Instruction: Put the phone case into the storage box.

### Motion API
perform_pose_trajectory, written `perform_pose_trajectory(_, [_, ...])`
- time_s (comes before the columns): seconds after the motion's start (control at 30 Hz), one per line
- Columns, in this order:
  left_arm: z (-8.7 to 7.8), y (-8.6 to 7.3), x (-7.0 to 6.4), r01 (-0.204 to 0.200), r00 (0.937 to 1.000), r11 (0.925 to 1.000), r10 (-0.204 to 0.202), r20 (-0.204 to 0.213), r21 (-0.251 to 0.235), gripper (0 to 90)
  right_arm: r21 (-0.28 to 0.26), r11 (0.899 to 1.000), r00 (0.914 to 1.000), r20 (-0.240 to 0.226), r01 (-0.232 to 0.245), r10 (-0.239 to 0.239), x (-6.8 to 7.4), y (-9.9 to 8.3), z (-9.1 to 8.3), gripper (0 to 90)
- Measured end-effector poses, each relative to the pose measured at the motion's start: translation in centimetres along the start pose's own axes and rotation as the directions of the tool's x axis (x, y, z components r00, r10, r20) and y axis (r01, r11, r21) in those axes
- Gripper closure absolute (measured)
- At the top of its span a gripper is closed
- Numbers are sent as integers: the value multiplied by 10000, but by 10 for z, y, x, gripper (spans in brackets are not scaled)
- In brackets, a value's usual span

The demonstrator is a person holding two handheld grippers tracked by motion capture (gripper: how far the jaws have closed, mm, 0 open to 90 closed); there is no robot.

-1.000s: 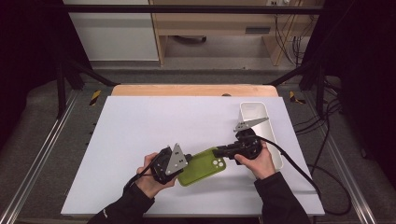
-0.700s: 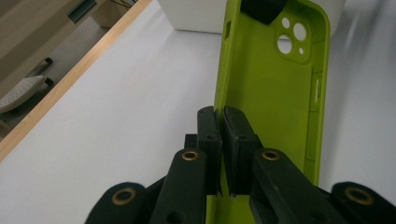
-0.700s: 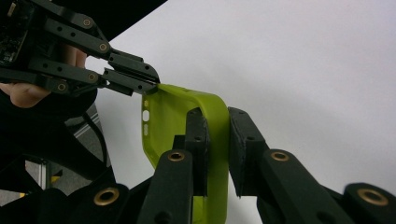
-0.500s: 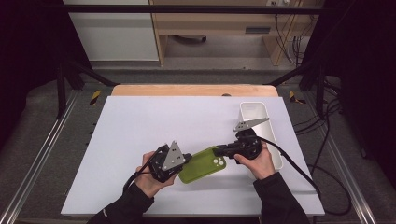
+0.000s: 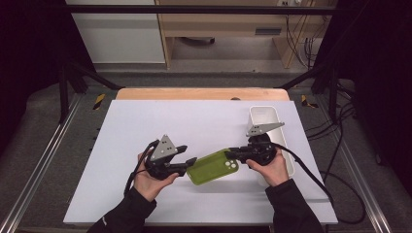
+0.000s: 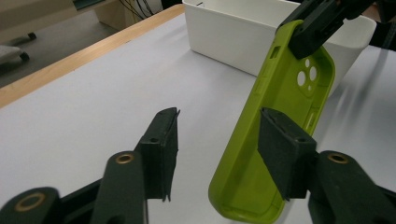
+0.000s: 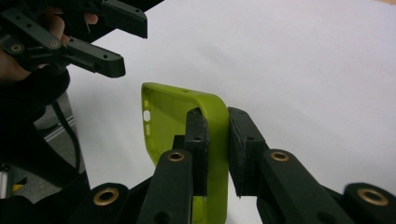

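Observation:
A lime-green phone case (image 5: 213, 168) is held just above the white table, between the two hands. My right gripper (image 5: 230, 156) is shut on the case's camera-hole end; in the right gripper view the jaws pinch the case's wall (image 7: 215, 135) with my right gripper (image 7: 217, 148) closed tight. My left gripper (image 5: 188, 155) stands open at the case's other end. In the left gripper view the case (image 6: 275, 93) stands on edge with its long side wall inside the wide gap of my left gripper (image 6: 219, 135), the right jaw reaching into the case's hollow.
A white rectangular bin (image 5: 272, 127) stands at the table's right, just behind the right hand; it is also close behind the case as the bin (image 6: 233, 37). The white table top (image 5: 145, 126) stretches left and far, edged by a wooden strip (image 5: 201, 93).
Both hands and the case have risen slightly and drifted toward the far side. The right gripper has kept its hold on the case throughout.

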State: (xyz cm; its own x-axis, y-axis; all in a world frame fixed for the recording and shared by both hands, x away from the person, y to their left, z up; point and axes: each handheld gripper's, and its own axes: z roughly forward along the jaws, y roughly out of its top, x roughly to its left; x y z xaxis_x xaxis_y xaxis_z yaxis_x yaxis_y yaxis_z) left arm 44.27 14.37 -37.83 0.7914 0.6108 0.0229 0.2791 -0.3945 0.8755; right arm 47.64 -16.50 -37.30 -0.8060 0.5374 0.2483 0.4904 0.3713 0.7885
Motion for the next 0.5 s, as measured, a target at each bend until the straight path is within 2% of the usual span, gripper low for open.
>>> perform_pose_trajectory(0.2, [-2, -5, 11, 527, 9983, 9980, -518, 254, -350, 351, -72, 9992, 9987, 326, 405, -402, 1, 0, -7, 797])
perform_pose_trajectory(0.3, [-3, -7, 14, 646, 9978, 9966, -639, 162, -511, 286, -115, 9980, 9968, 498, 626, -620, 1, 1, -13, 797])
perform_pose_trajectory(0.5, [-5, -12, 21, 827, 9965, 9935, -832, -27, -784, 215, -179, 9963, 9940, 720, 841, -826, 0, 2, -22, 797])
